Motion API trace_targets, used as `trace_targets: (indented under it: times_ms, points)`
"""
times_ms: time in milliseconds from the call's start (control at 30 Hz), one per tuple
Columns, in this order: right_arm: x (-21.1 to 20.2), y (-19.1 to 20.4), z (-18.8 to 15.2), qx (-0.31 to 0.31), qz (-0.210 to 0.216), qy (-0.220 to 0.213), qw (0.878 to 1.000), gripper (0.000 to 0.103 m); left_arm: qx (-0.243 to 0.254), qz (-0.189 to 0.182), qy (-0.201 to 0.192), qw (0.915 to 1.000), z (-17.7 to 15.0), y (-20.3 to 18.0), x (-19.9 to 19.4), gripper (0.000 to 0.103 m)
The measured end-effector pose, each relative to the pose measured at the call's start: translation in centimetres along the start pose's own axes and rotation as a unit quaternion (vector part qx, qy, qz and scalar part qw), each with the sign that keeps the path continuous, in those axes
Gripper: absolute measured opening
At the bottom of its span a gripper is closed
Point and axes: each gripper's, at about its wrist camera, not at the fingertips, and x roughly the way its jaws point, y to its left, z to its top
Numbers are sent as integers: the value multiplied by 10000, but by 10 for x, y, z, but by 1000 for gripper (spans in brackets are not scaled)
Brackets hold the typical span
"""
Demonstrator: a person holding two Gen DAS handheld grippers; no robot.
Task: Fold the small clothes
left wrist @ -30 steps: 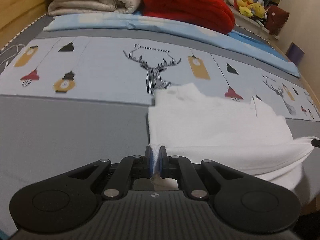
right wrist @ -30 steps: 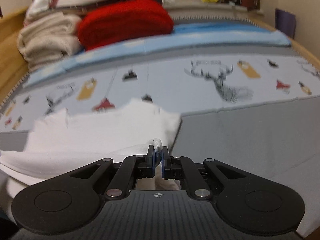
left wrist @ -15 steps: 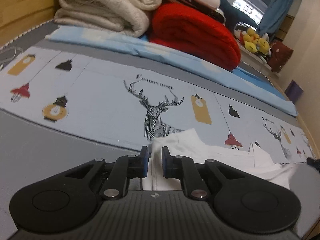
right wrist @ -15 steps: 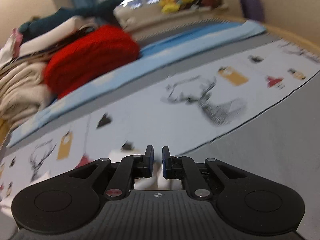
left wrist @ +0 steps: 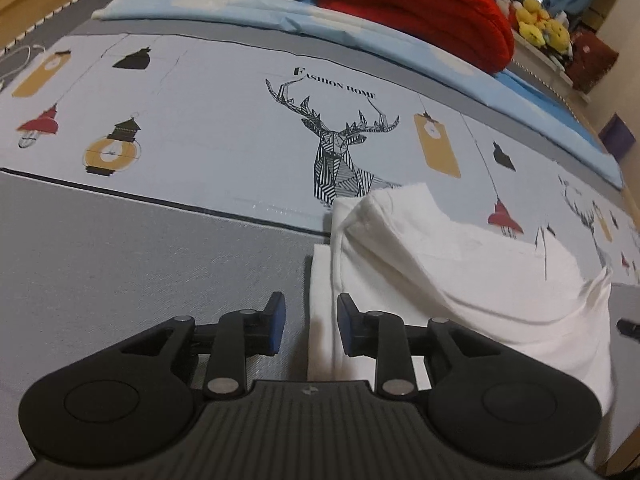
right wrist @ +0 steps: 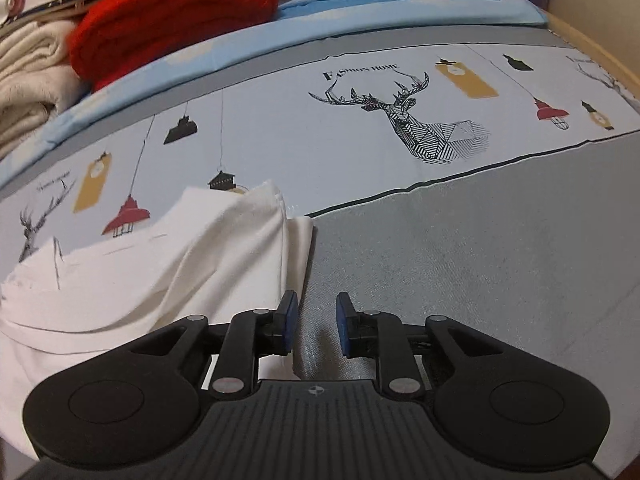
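Note:
A small white garment (left wrist: 460,280) lies folded over on the bed, one layer on top of another. In the left wrist view its left edge runs up between my fingers. My left gripper (left wrist: 310,326) is open and empty, low over that edge. In the right wrist view the garment (right wrist: 168,264) fills the lower left. My right gripper (right wrist: 316,326) is open and empty, just right of the garment's right edge, over grey sheet.
The bedsheet (left wrist: 200,128) has a deer and lantern print above a grey band (right wrist: 480,260). A red blanket (left wrist: 420,4) and cream blankets (right wrist: 28,80) are stacked at the head. Plush toys (left wrist: 540,28) sit far right.
Both grippers were shut on the garment's edge a second ago. They have let it go, opened wide and dropped back low beside the folded garment.

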Motion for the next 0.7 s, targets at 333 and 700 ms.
trace_targets:
  times_ms: [333,700]
  points:
    - [28,11,19,55,32,61,10000,22,-86,-71,-17,9999,24,-11,29,41]
    - [62,32,43,242,299,28,9993,25,79,-417,-142,9990,43,-15,56,41]
